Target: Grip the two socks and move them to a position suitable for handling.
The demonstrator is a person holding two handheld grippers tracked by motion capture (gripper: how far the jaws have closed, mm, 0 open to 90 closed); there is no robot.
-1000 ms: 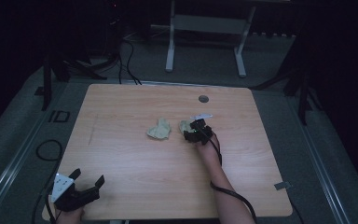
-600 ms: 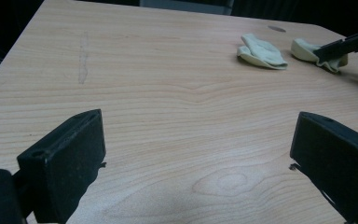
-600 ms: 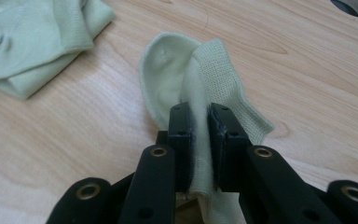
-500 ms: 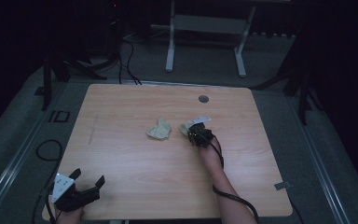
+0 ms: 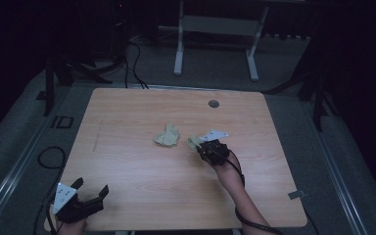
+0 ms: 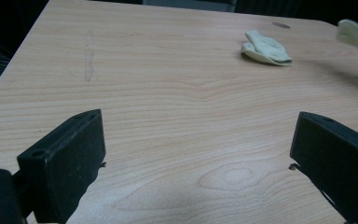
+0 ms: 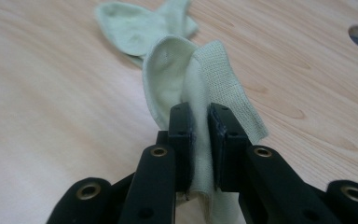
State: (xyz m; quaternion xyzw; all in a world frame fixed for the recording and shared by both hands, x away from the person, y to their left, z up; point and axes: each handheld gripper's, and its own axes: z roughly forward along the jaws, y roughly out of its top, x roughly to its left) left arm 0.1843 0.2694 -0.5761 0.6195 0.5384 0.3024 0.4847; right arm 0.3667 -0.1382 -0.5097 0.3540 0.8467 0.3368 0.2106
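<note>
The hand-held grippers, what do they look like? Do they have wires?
Both are black. The left hand-held gripper has two chunky, blocky jaws and a grey three-cornered plate on top. The right hand-held gripper has flat black jaws with small brass-ringed screw holes, its own grey plate, and a black cable trailing along the bare forearm.

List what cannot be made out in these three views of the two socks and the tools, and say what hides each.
- Held sock: its gripped part is hidden between the right tool's jaws, right gripper view; cut off by the frame edge, left gripper view.
- Both socks' shape: too small and dim, high view.
- Loose sock: its underside is hidden against the table, left gripper view.
</note>
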